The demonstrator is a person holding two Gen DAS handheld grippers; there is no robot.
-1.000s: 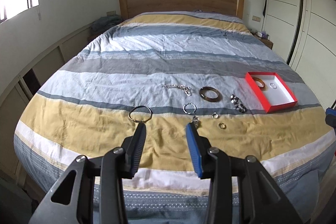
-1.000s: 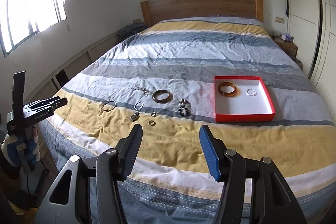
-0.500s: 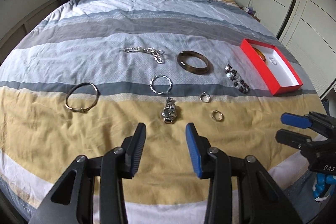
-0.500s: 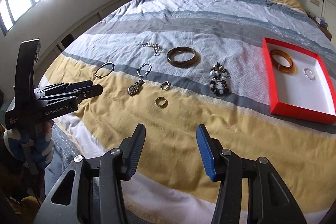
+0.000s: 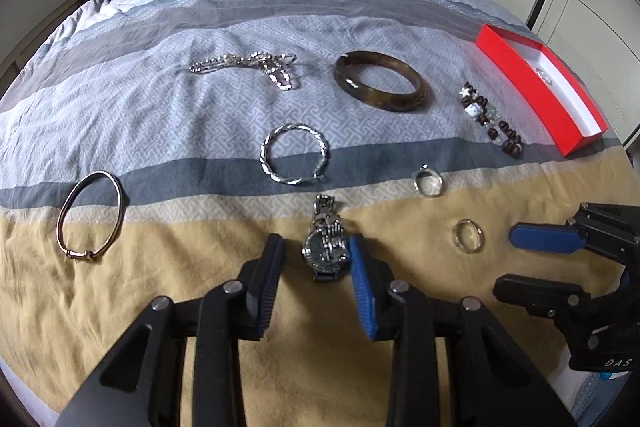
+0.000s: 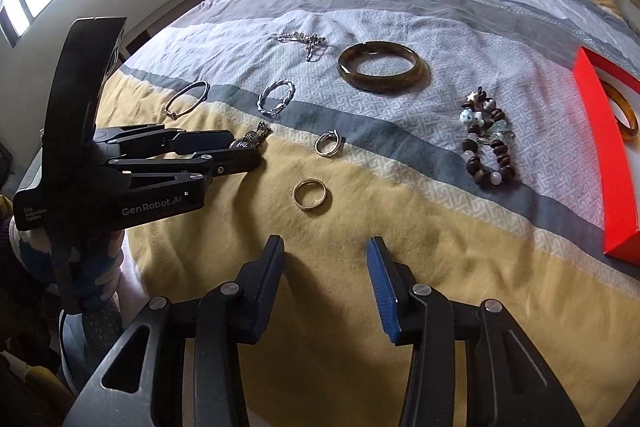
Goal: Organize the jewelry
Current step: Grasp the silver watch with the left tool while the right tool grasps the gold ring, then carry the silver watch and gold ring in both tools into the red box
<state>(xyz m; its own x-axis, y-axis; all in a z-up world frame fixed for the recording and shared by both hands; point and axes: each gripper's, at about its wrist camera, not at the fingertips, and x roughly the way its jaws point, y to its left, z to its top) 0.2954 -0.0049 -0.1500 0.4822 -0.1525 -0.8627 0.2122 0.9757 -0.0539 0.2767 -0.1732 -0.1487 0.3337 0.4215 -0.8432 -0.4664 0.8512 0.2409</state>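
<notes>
Barely begun: most pieces lie on the bed.
We see an amber bangle (image 6: 626,115) (plus a small ring) in the red box (image 5: 532,95); our left gripper (image 5: 316,259) is closing around the watch (image 5: 325,251), not yet pinching, while our right gripper (image 6: 326,259) closes empty near the gold ring (image 6: 310,193).

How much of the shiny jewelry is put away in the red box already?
Only a little. The red cardboard box holds an amber bangle and a small silver ring. The left gripper is closing around the silver watch; the right gripper holds nothing. Eight pieces remain on the striped bedspread, including the dark brown bangle and gold ring.
</notes>
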